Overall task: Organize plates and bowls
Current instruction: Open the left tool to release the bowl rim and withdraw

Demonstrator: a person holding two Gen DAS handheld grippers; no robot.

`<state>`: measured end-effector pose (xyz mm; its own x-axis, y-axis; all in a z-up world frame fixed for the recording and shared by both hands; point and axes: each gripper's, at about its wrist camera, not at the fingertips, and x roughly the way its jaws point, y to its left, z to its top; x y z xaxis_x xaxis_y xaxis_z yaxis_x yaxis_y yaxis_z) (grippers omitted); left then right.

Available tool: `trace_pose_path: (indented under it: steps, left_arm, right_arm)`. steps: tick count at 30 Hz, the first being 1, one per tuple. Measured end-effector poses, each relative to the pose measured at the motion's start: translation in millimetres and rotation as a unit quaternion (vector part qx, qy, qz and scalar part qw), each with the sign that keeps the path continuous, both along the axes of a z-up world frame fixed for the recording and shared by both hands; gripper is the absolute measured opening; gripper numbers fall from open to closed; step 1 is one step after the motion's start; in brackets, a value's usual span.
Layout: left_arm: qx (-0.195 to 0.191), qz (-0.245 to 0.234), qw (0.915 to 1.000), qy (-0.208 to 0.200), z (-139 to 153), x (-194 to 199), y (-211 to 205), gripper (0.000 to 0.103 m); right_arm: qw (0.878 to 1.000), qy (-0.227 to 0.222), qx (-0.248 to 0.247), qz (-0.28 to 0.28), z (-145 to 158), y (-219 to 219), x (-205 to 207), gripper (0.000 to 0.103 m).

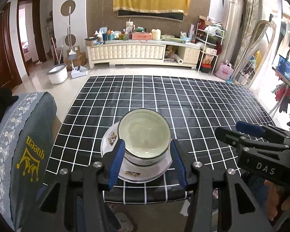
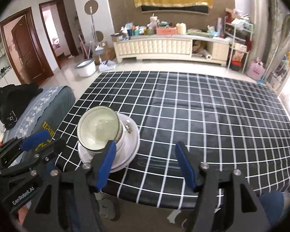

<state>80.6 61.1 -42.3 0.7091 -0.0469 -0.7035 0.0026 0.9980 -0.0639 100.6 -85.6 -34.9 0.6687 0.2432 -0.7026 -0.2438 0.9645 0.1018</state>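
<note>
Framing the stacked white ceramic bowls [image 1: 144,135] on floral plates [image 1: 114,145], my left tongs [image 1: 147,162] are hanging open above the checked tabletop [image 1: 203,106]. Rightward, my right tongs [image 2: 145,164] are gaping empty beside that stack [image 2: 98,129].

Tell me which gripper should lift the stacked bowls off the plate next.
Probably left: the left gripper frames the bowls on the plate between open jaws. The right gripper is open over bare tablecloth, beside the stack.
</note>
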Motion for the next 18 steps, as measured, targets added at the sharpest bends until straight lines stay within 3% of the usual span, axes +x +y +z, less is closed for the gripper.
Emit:
trace_pose_path:
  steps: [5, 7, 14, 18]
  left_arm:
    - [0.005, -0.008, 0.9996, -0.026, 1.9, -17.6, -12.3, 0.046]
    - [0.011, -0.012, 0.9993, -0.032, 0.9, -20.0, -16.7, 0.057]
    - [0.011, -0.030, 0.9979, -0.056, 4.7, -44.7, -28.3, 0.069]
    - [0.014, -0.035, 0.9976, -0.058, 7.9, -58.2, -33.2, 0.077]
  right_arm:
    - [0.999, -0.028, -0.007, -0.015, 7.1, -13.0, -23.4, 0.077]
    - [0.999, -0.040, -0.012, -0.022, 7.6, -18.1, -32.3, 0.082]
    - [0.997, -0.062, -0.020, -0.043, 10.8, -31.9, -57.0, 0.083]
    - [0.996, -0.074, -0.012, -0.045, 11.3, -36.8, -74.7, 0.095]
